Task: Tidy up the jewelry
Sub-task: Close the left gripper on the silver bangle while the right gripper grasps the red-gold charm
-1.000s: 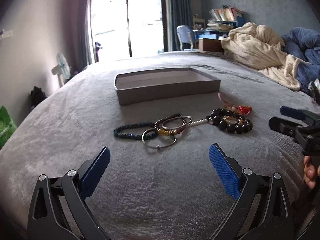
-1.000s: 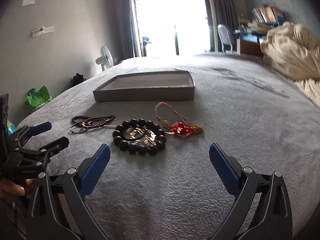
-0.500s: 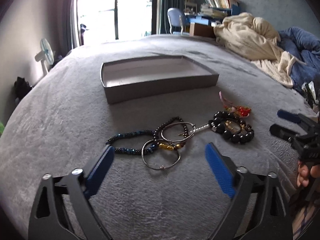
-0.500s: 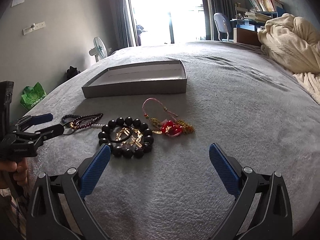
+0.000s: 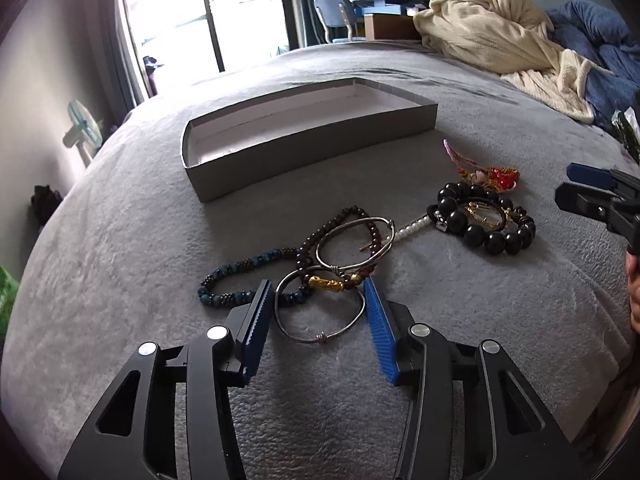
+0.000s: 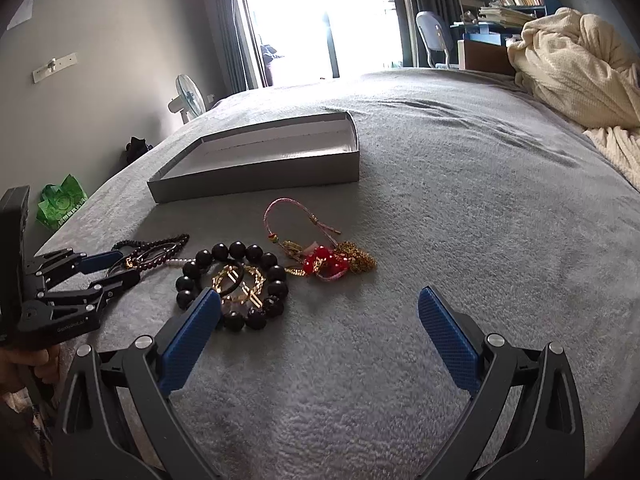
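On the grey plush bed cover, a shallow grey rectangular cardboard box lies open-topped, long axis running left to right across the left wrist view, far right end angled away. Nearer, a tangle of jewelry: a thin silver wire bangle lying flat, flanked by the left gripper, whose blue pads sit narrowed just beside its rim, not clearly pinching. Overlapping it are a dark blue beaded bracelet and a second silver bangle. Right of these lies a black large-bead bracelet, beside a red-and-gold charm cord. The right gripper hovers spread wide, holding nothing.
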A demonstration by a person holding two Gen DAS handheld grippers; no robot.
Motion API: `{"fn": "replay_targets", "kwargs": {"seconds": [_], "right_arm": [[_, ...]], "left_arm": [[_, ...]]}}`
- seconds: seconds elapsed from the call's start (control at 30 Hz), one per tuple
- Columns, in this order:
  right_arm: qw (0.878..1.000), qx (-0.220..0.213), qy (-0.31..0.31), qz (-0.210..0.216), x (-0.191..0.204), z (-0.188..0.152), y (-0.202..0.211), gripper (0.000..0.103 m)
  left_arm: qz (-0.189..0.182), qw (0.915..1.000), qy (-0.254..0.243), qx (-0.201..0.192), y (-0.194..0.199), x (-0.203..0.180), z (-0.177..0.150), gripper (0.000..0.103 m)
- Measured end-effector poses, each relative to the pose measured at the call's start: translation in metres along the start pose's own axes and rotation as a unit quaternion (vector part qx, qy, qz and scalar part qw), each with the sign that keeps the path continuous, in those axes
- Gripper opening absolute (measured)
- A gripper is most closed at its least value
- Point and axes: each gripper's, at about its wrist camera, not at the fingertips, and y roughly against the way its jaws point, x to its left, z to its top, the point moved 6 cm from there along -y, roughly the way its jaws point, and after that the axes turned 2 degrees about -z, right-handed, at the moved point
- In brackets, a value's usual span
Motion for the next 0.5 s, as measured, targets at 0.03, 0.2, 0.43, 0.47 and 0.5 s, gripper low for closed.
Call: {"fn": "replay_targets", "kwargs": {"seconds": [0.03,0.2,0.43,0.47,0.5], "right_arm": [[1.000,0.001,0.001,0.000,0.000,0.003,-0.002,0.098],[1.000,0.017,0.017,-0.003,0.000,0.015,-0.020,0.098],[0.999,0.044,-0.014,-0.017,-0.016,0.019,-0.040,0.093],[0.998,0.049,-0.018,-0.017,-0.018,0.019,-0.042,0.086],[0.998,0.058,-0.023,-0.017,-0.020,0.017,-0.045,0.083]], "left_arm": [[-0.001,1.0000,0.001,-0.002,0.000,0.000,0.000,0.048],[-0.006,0.9997,0.018,-0.013,0.010,0.007,0.000,0.048],[-0.007,0.9989,0.037,-0.029,0.027,0.021,-0.004,0.048],[-0.008,0.9987,0.041,-0.029,0.028,0.023,-0.005,0.048],[-0.008,0.9985,0.046,-0.029,0.029,0.026,-0.006,0.048]]}}
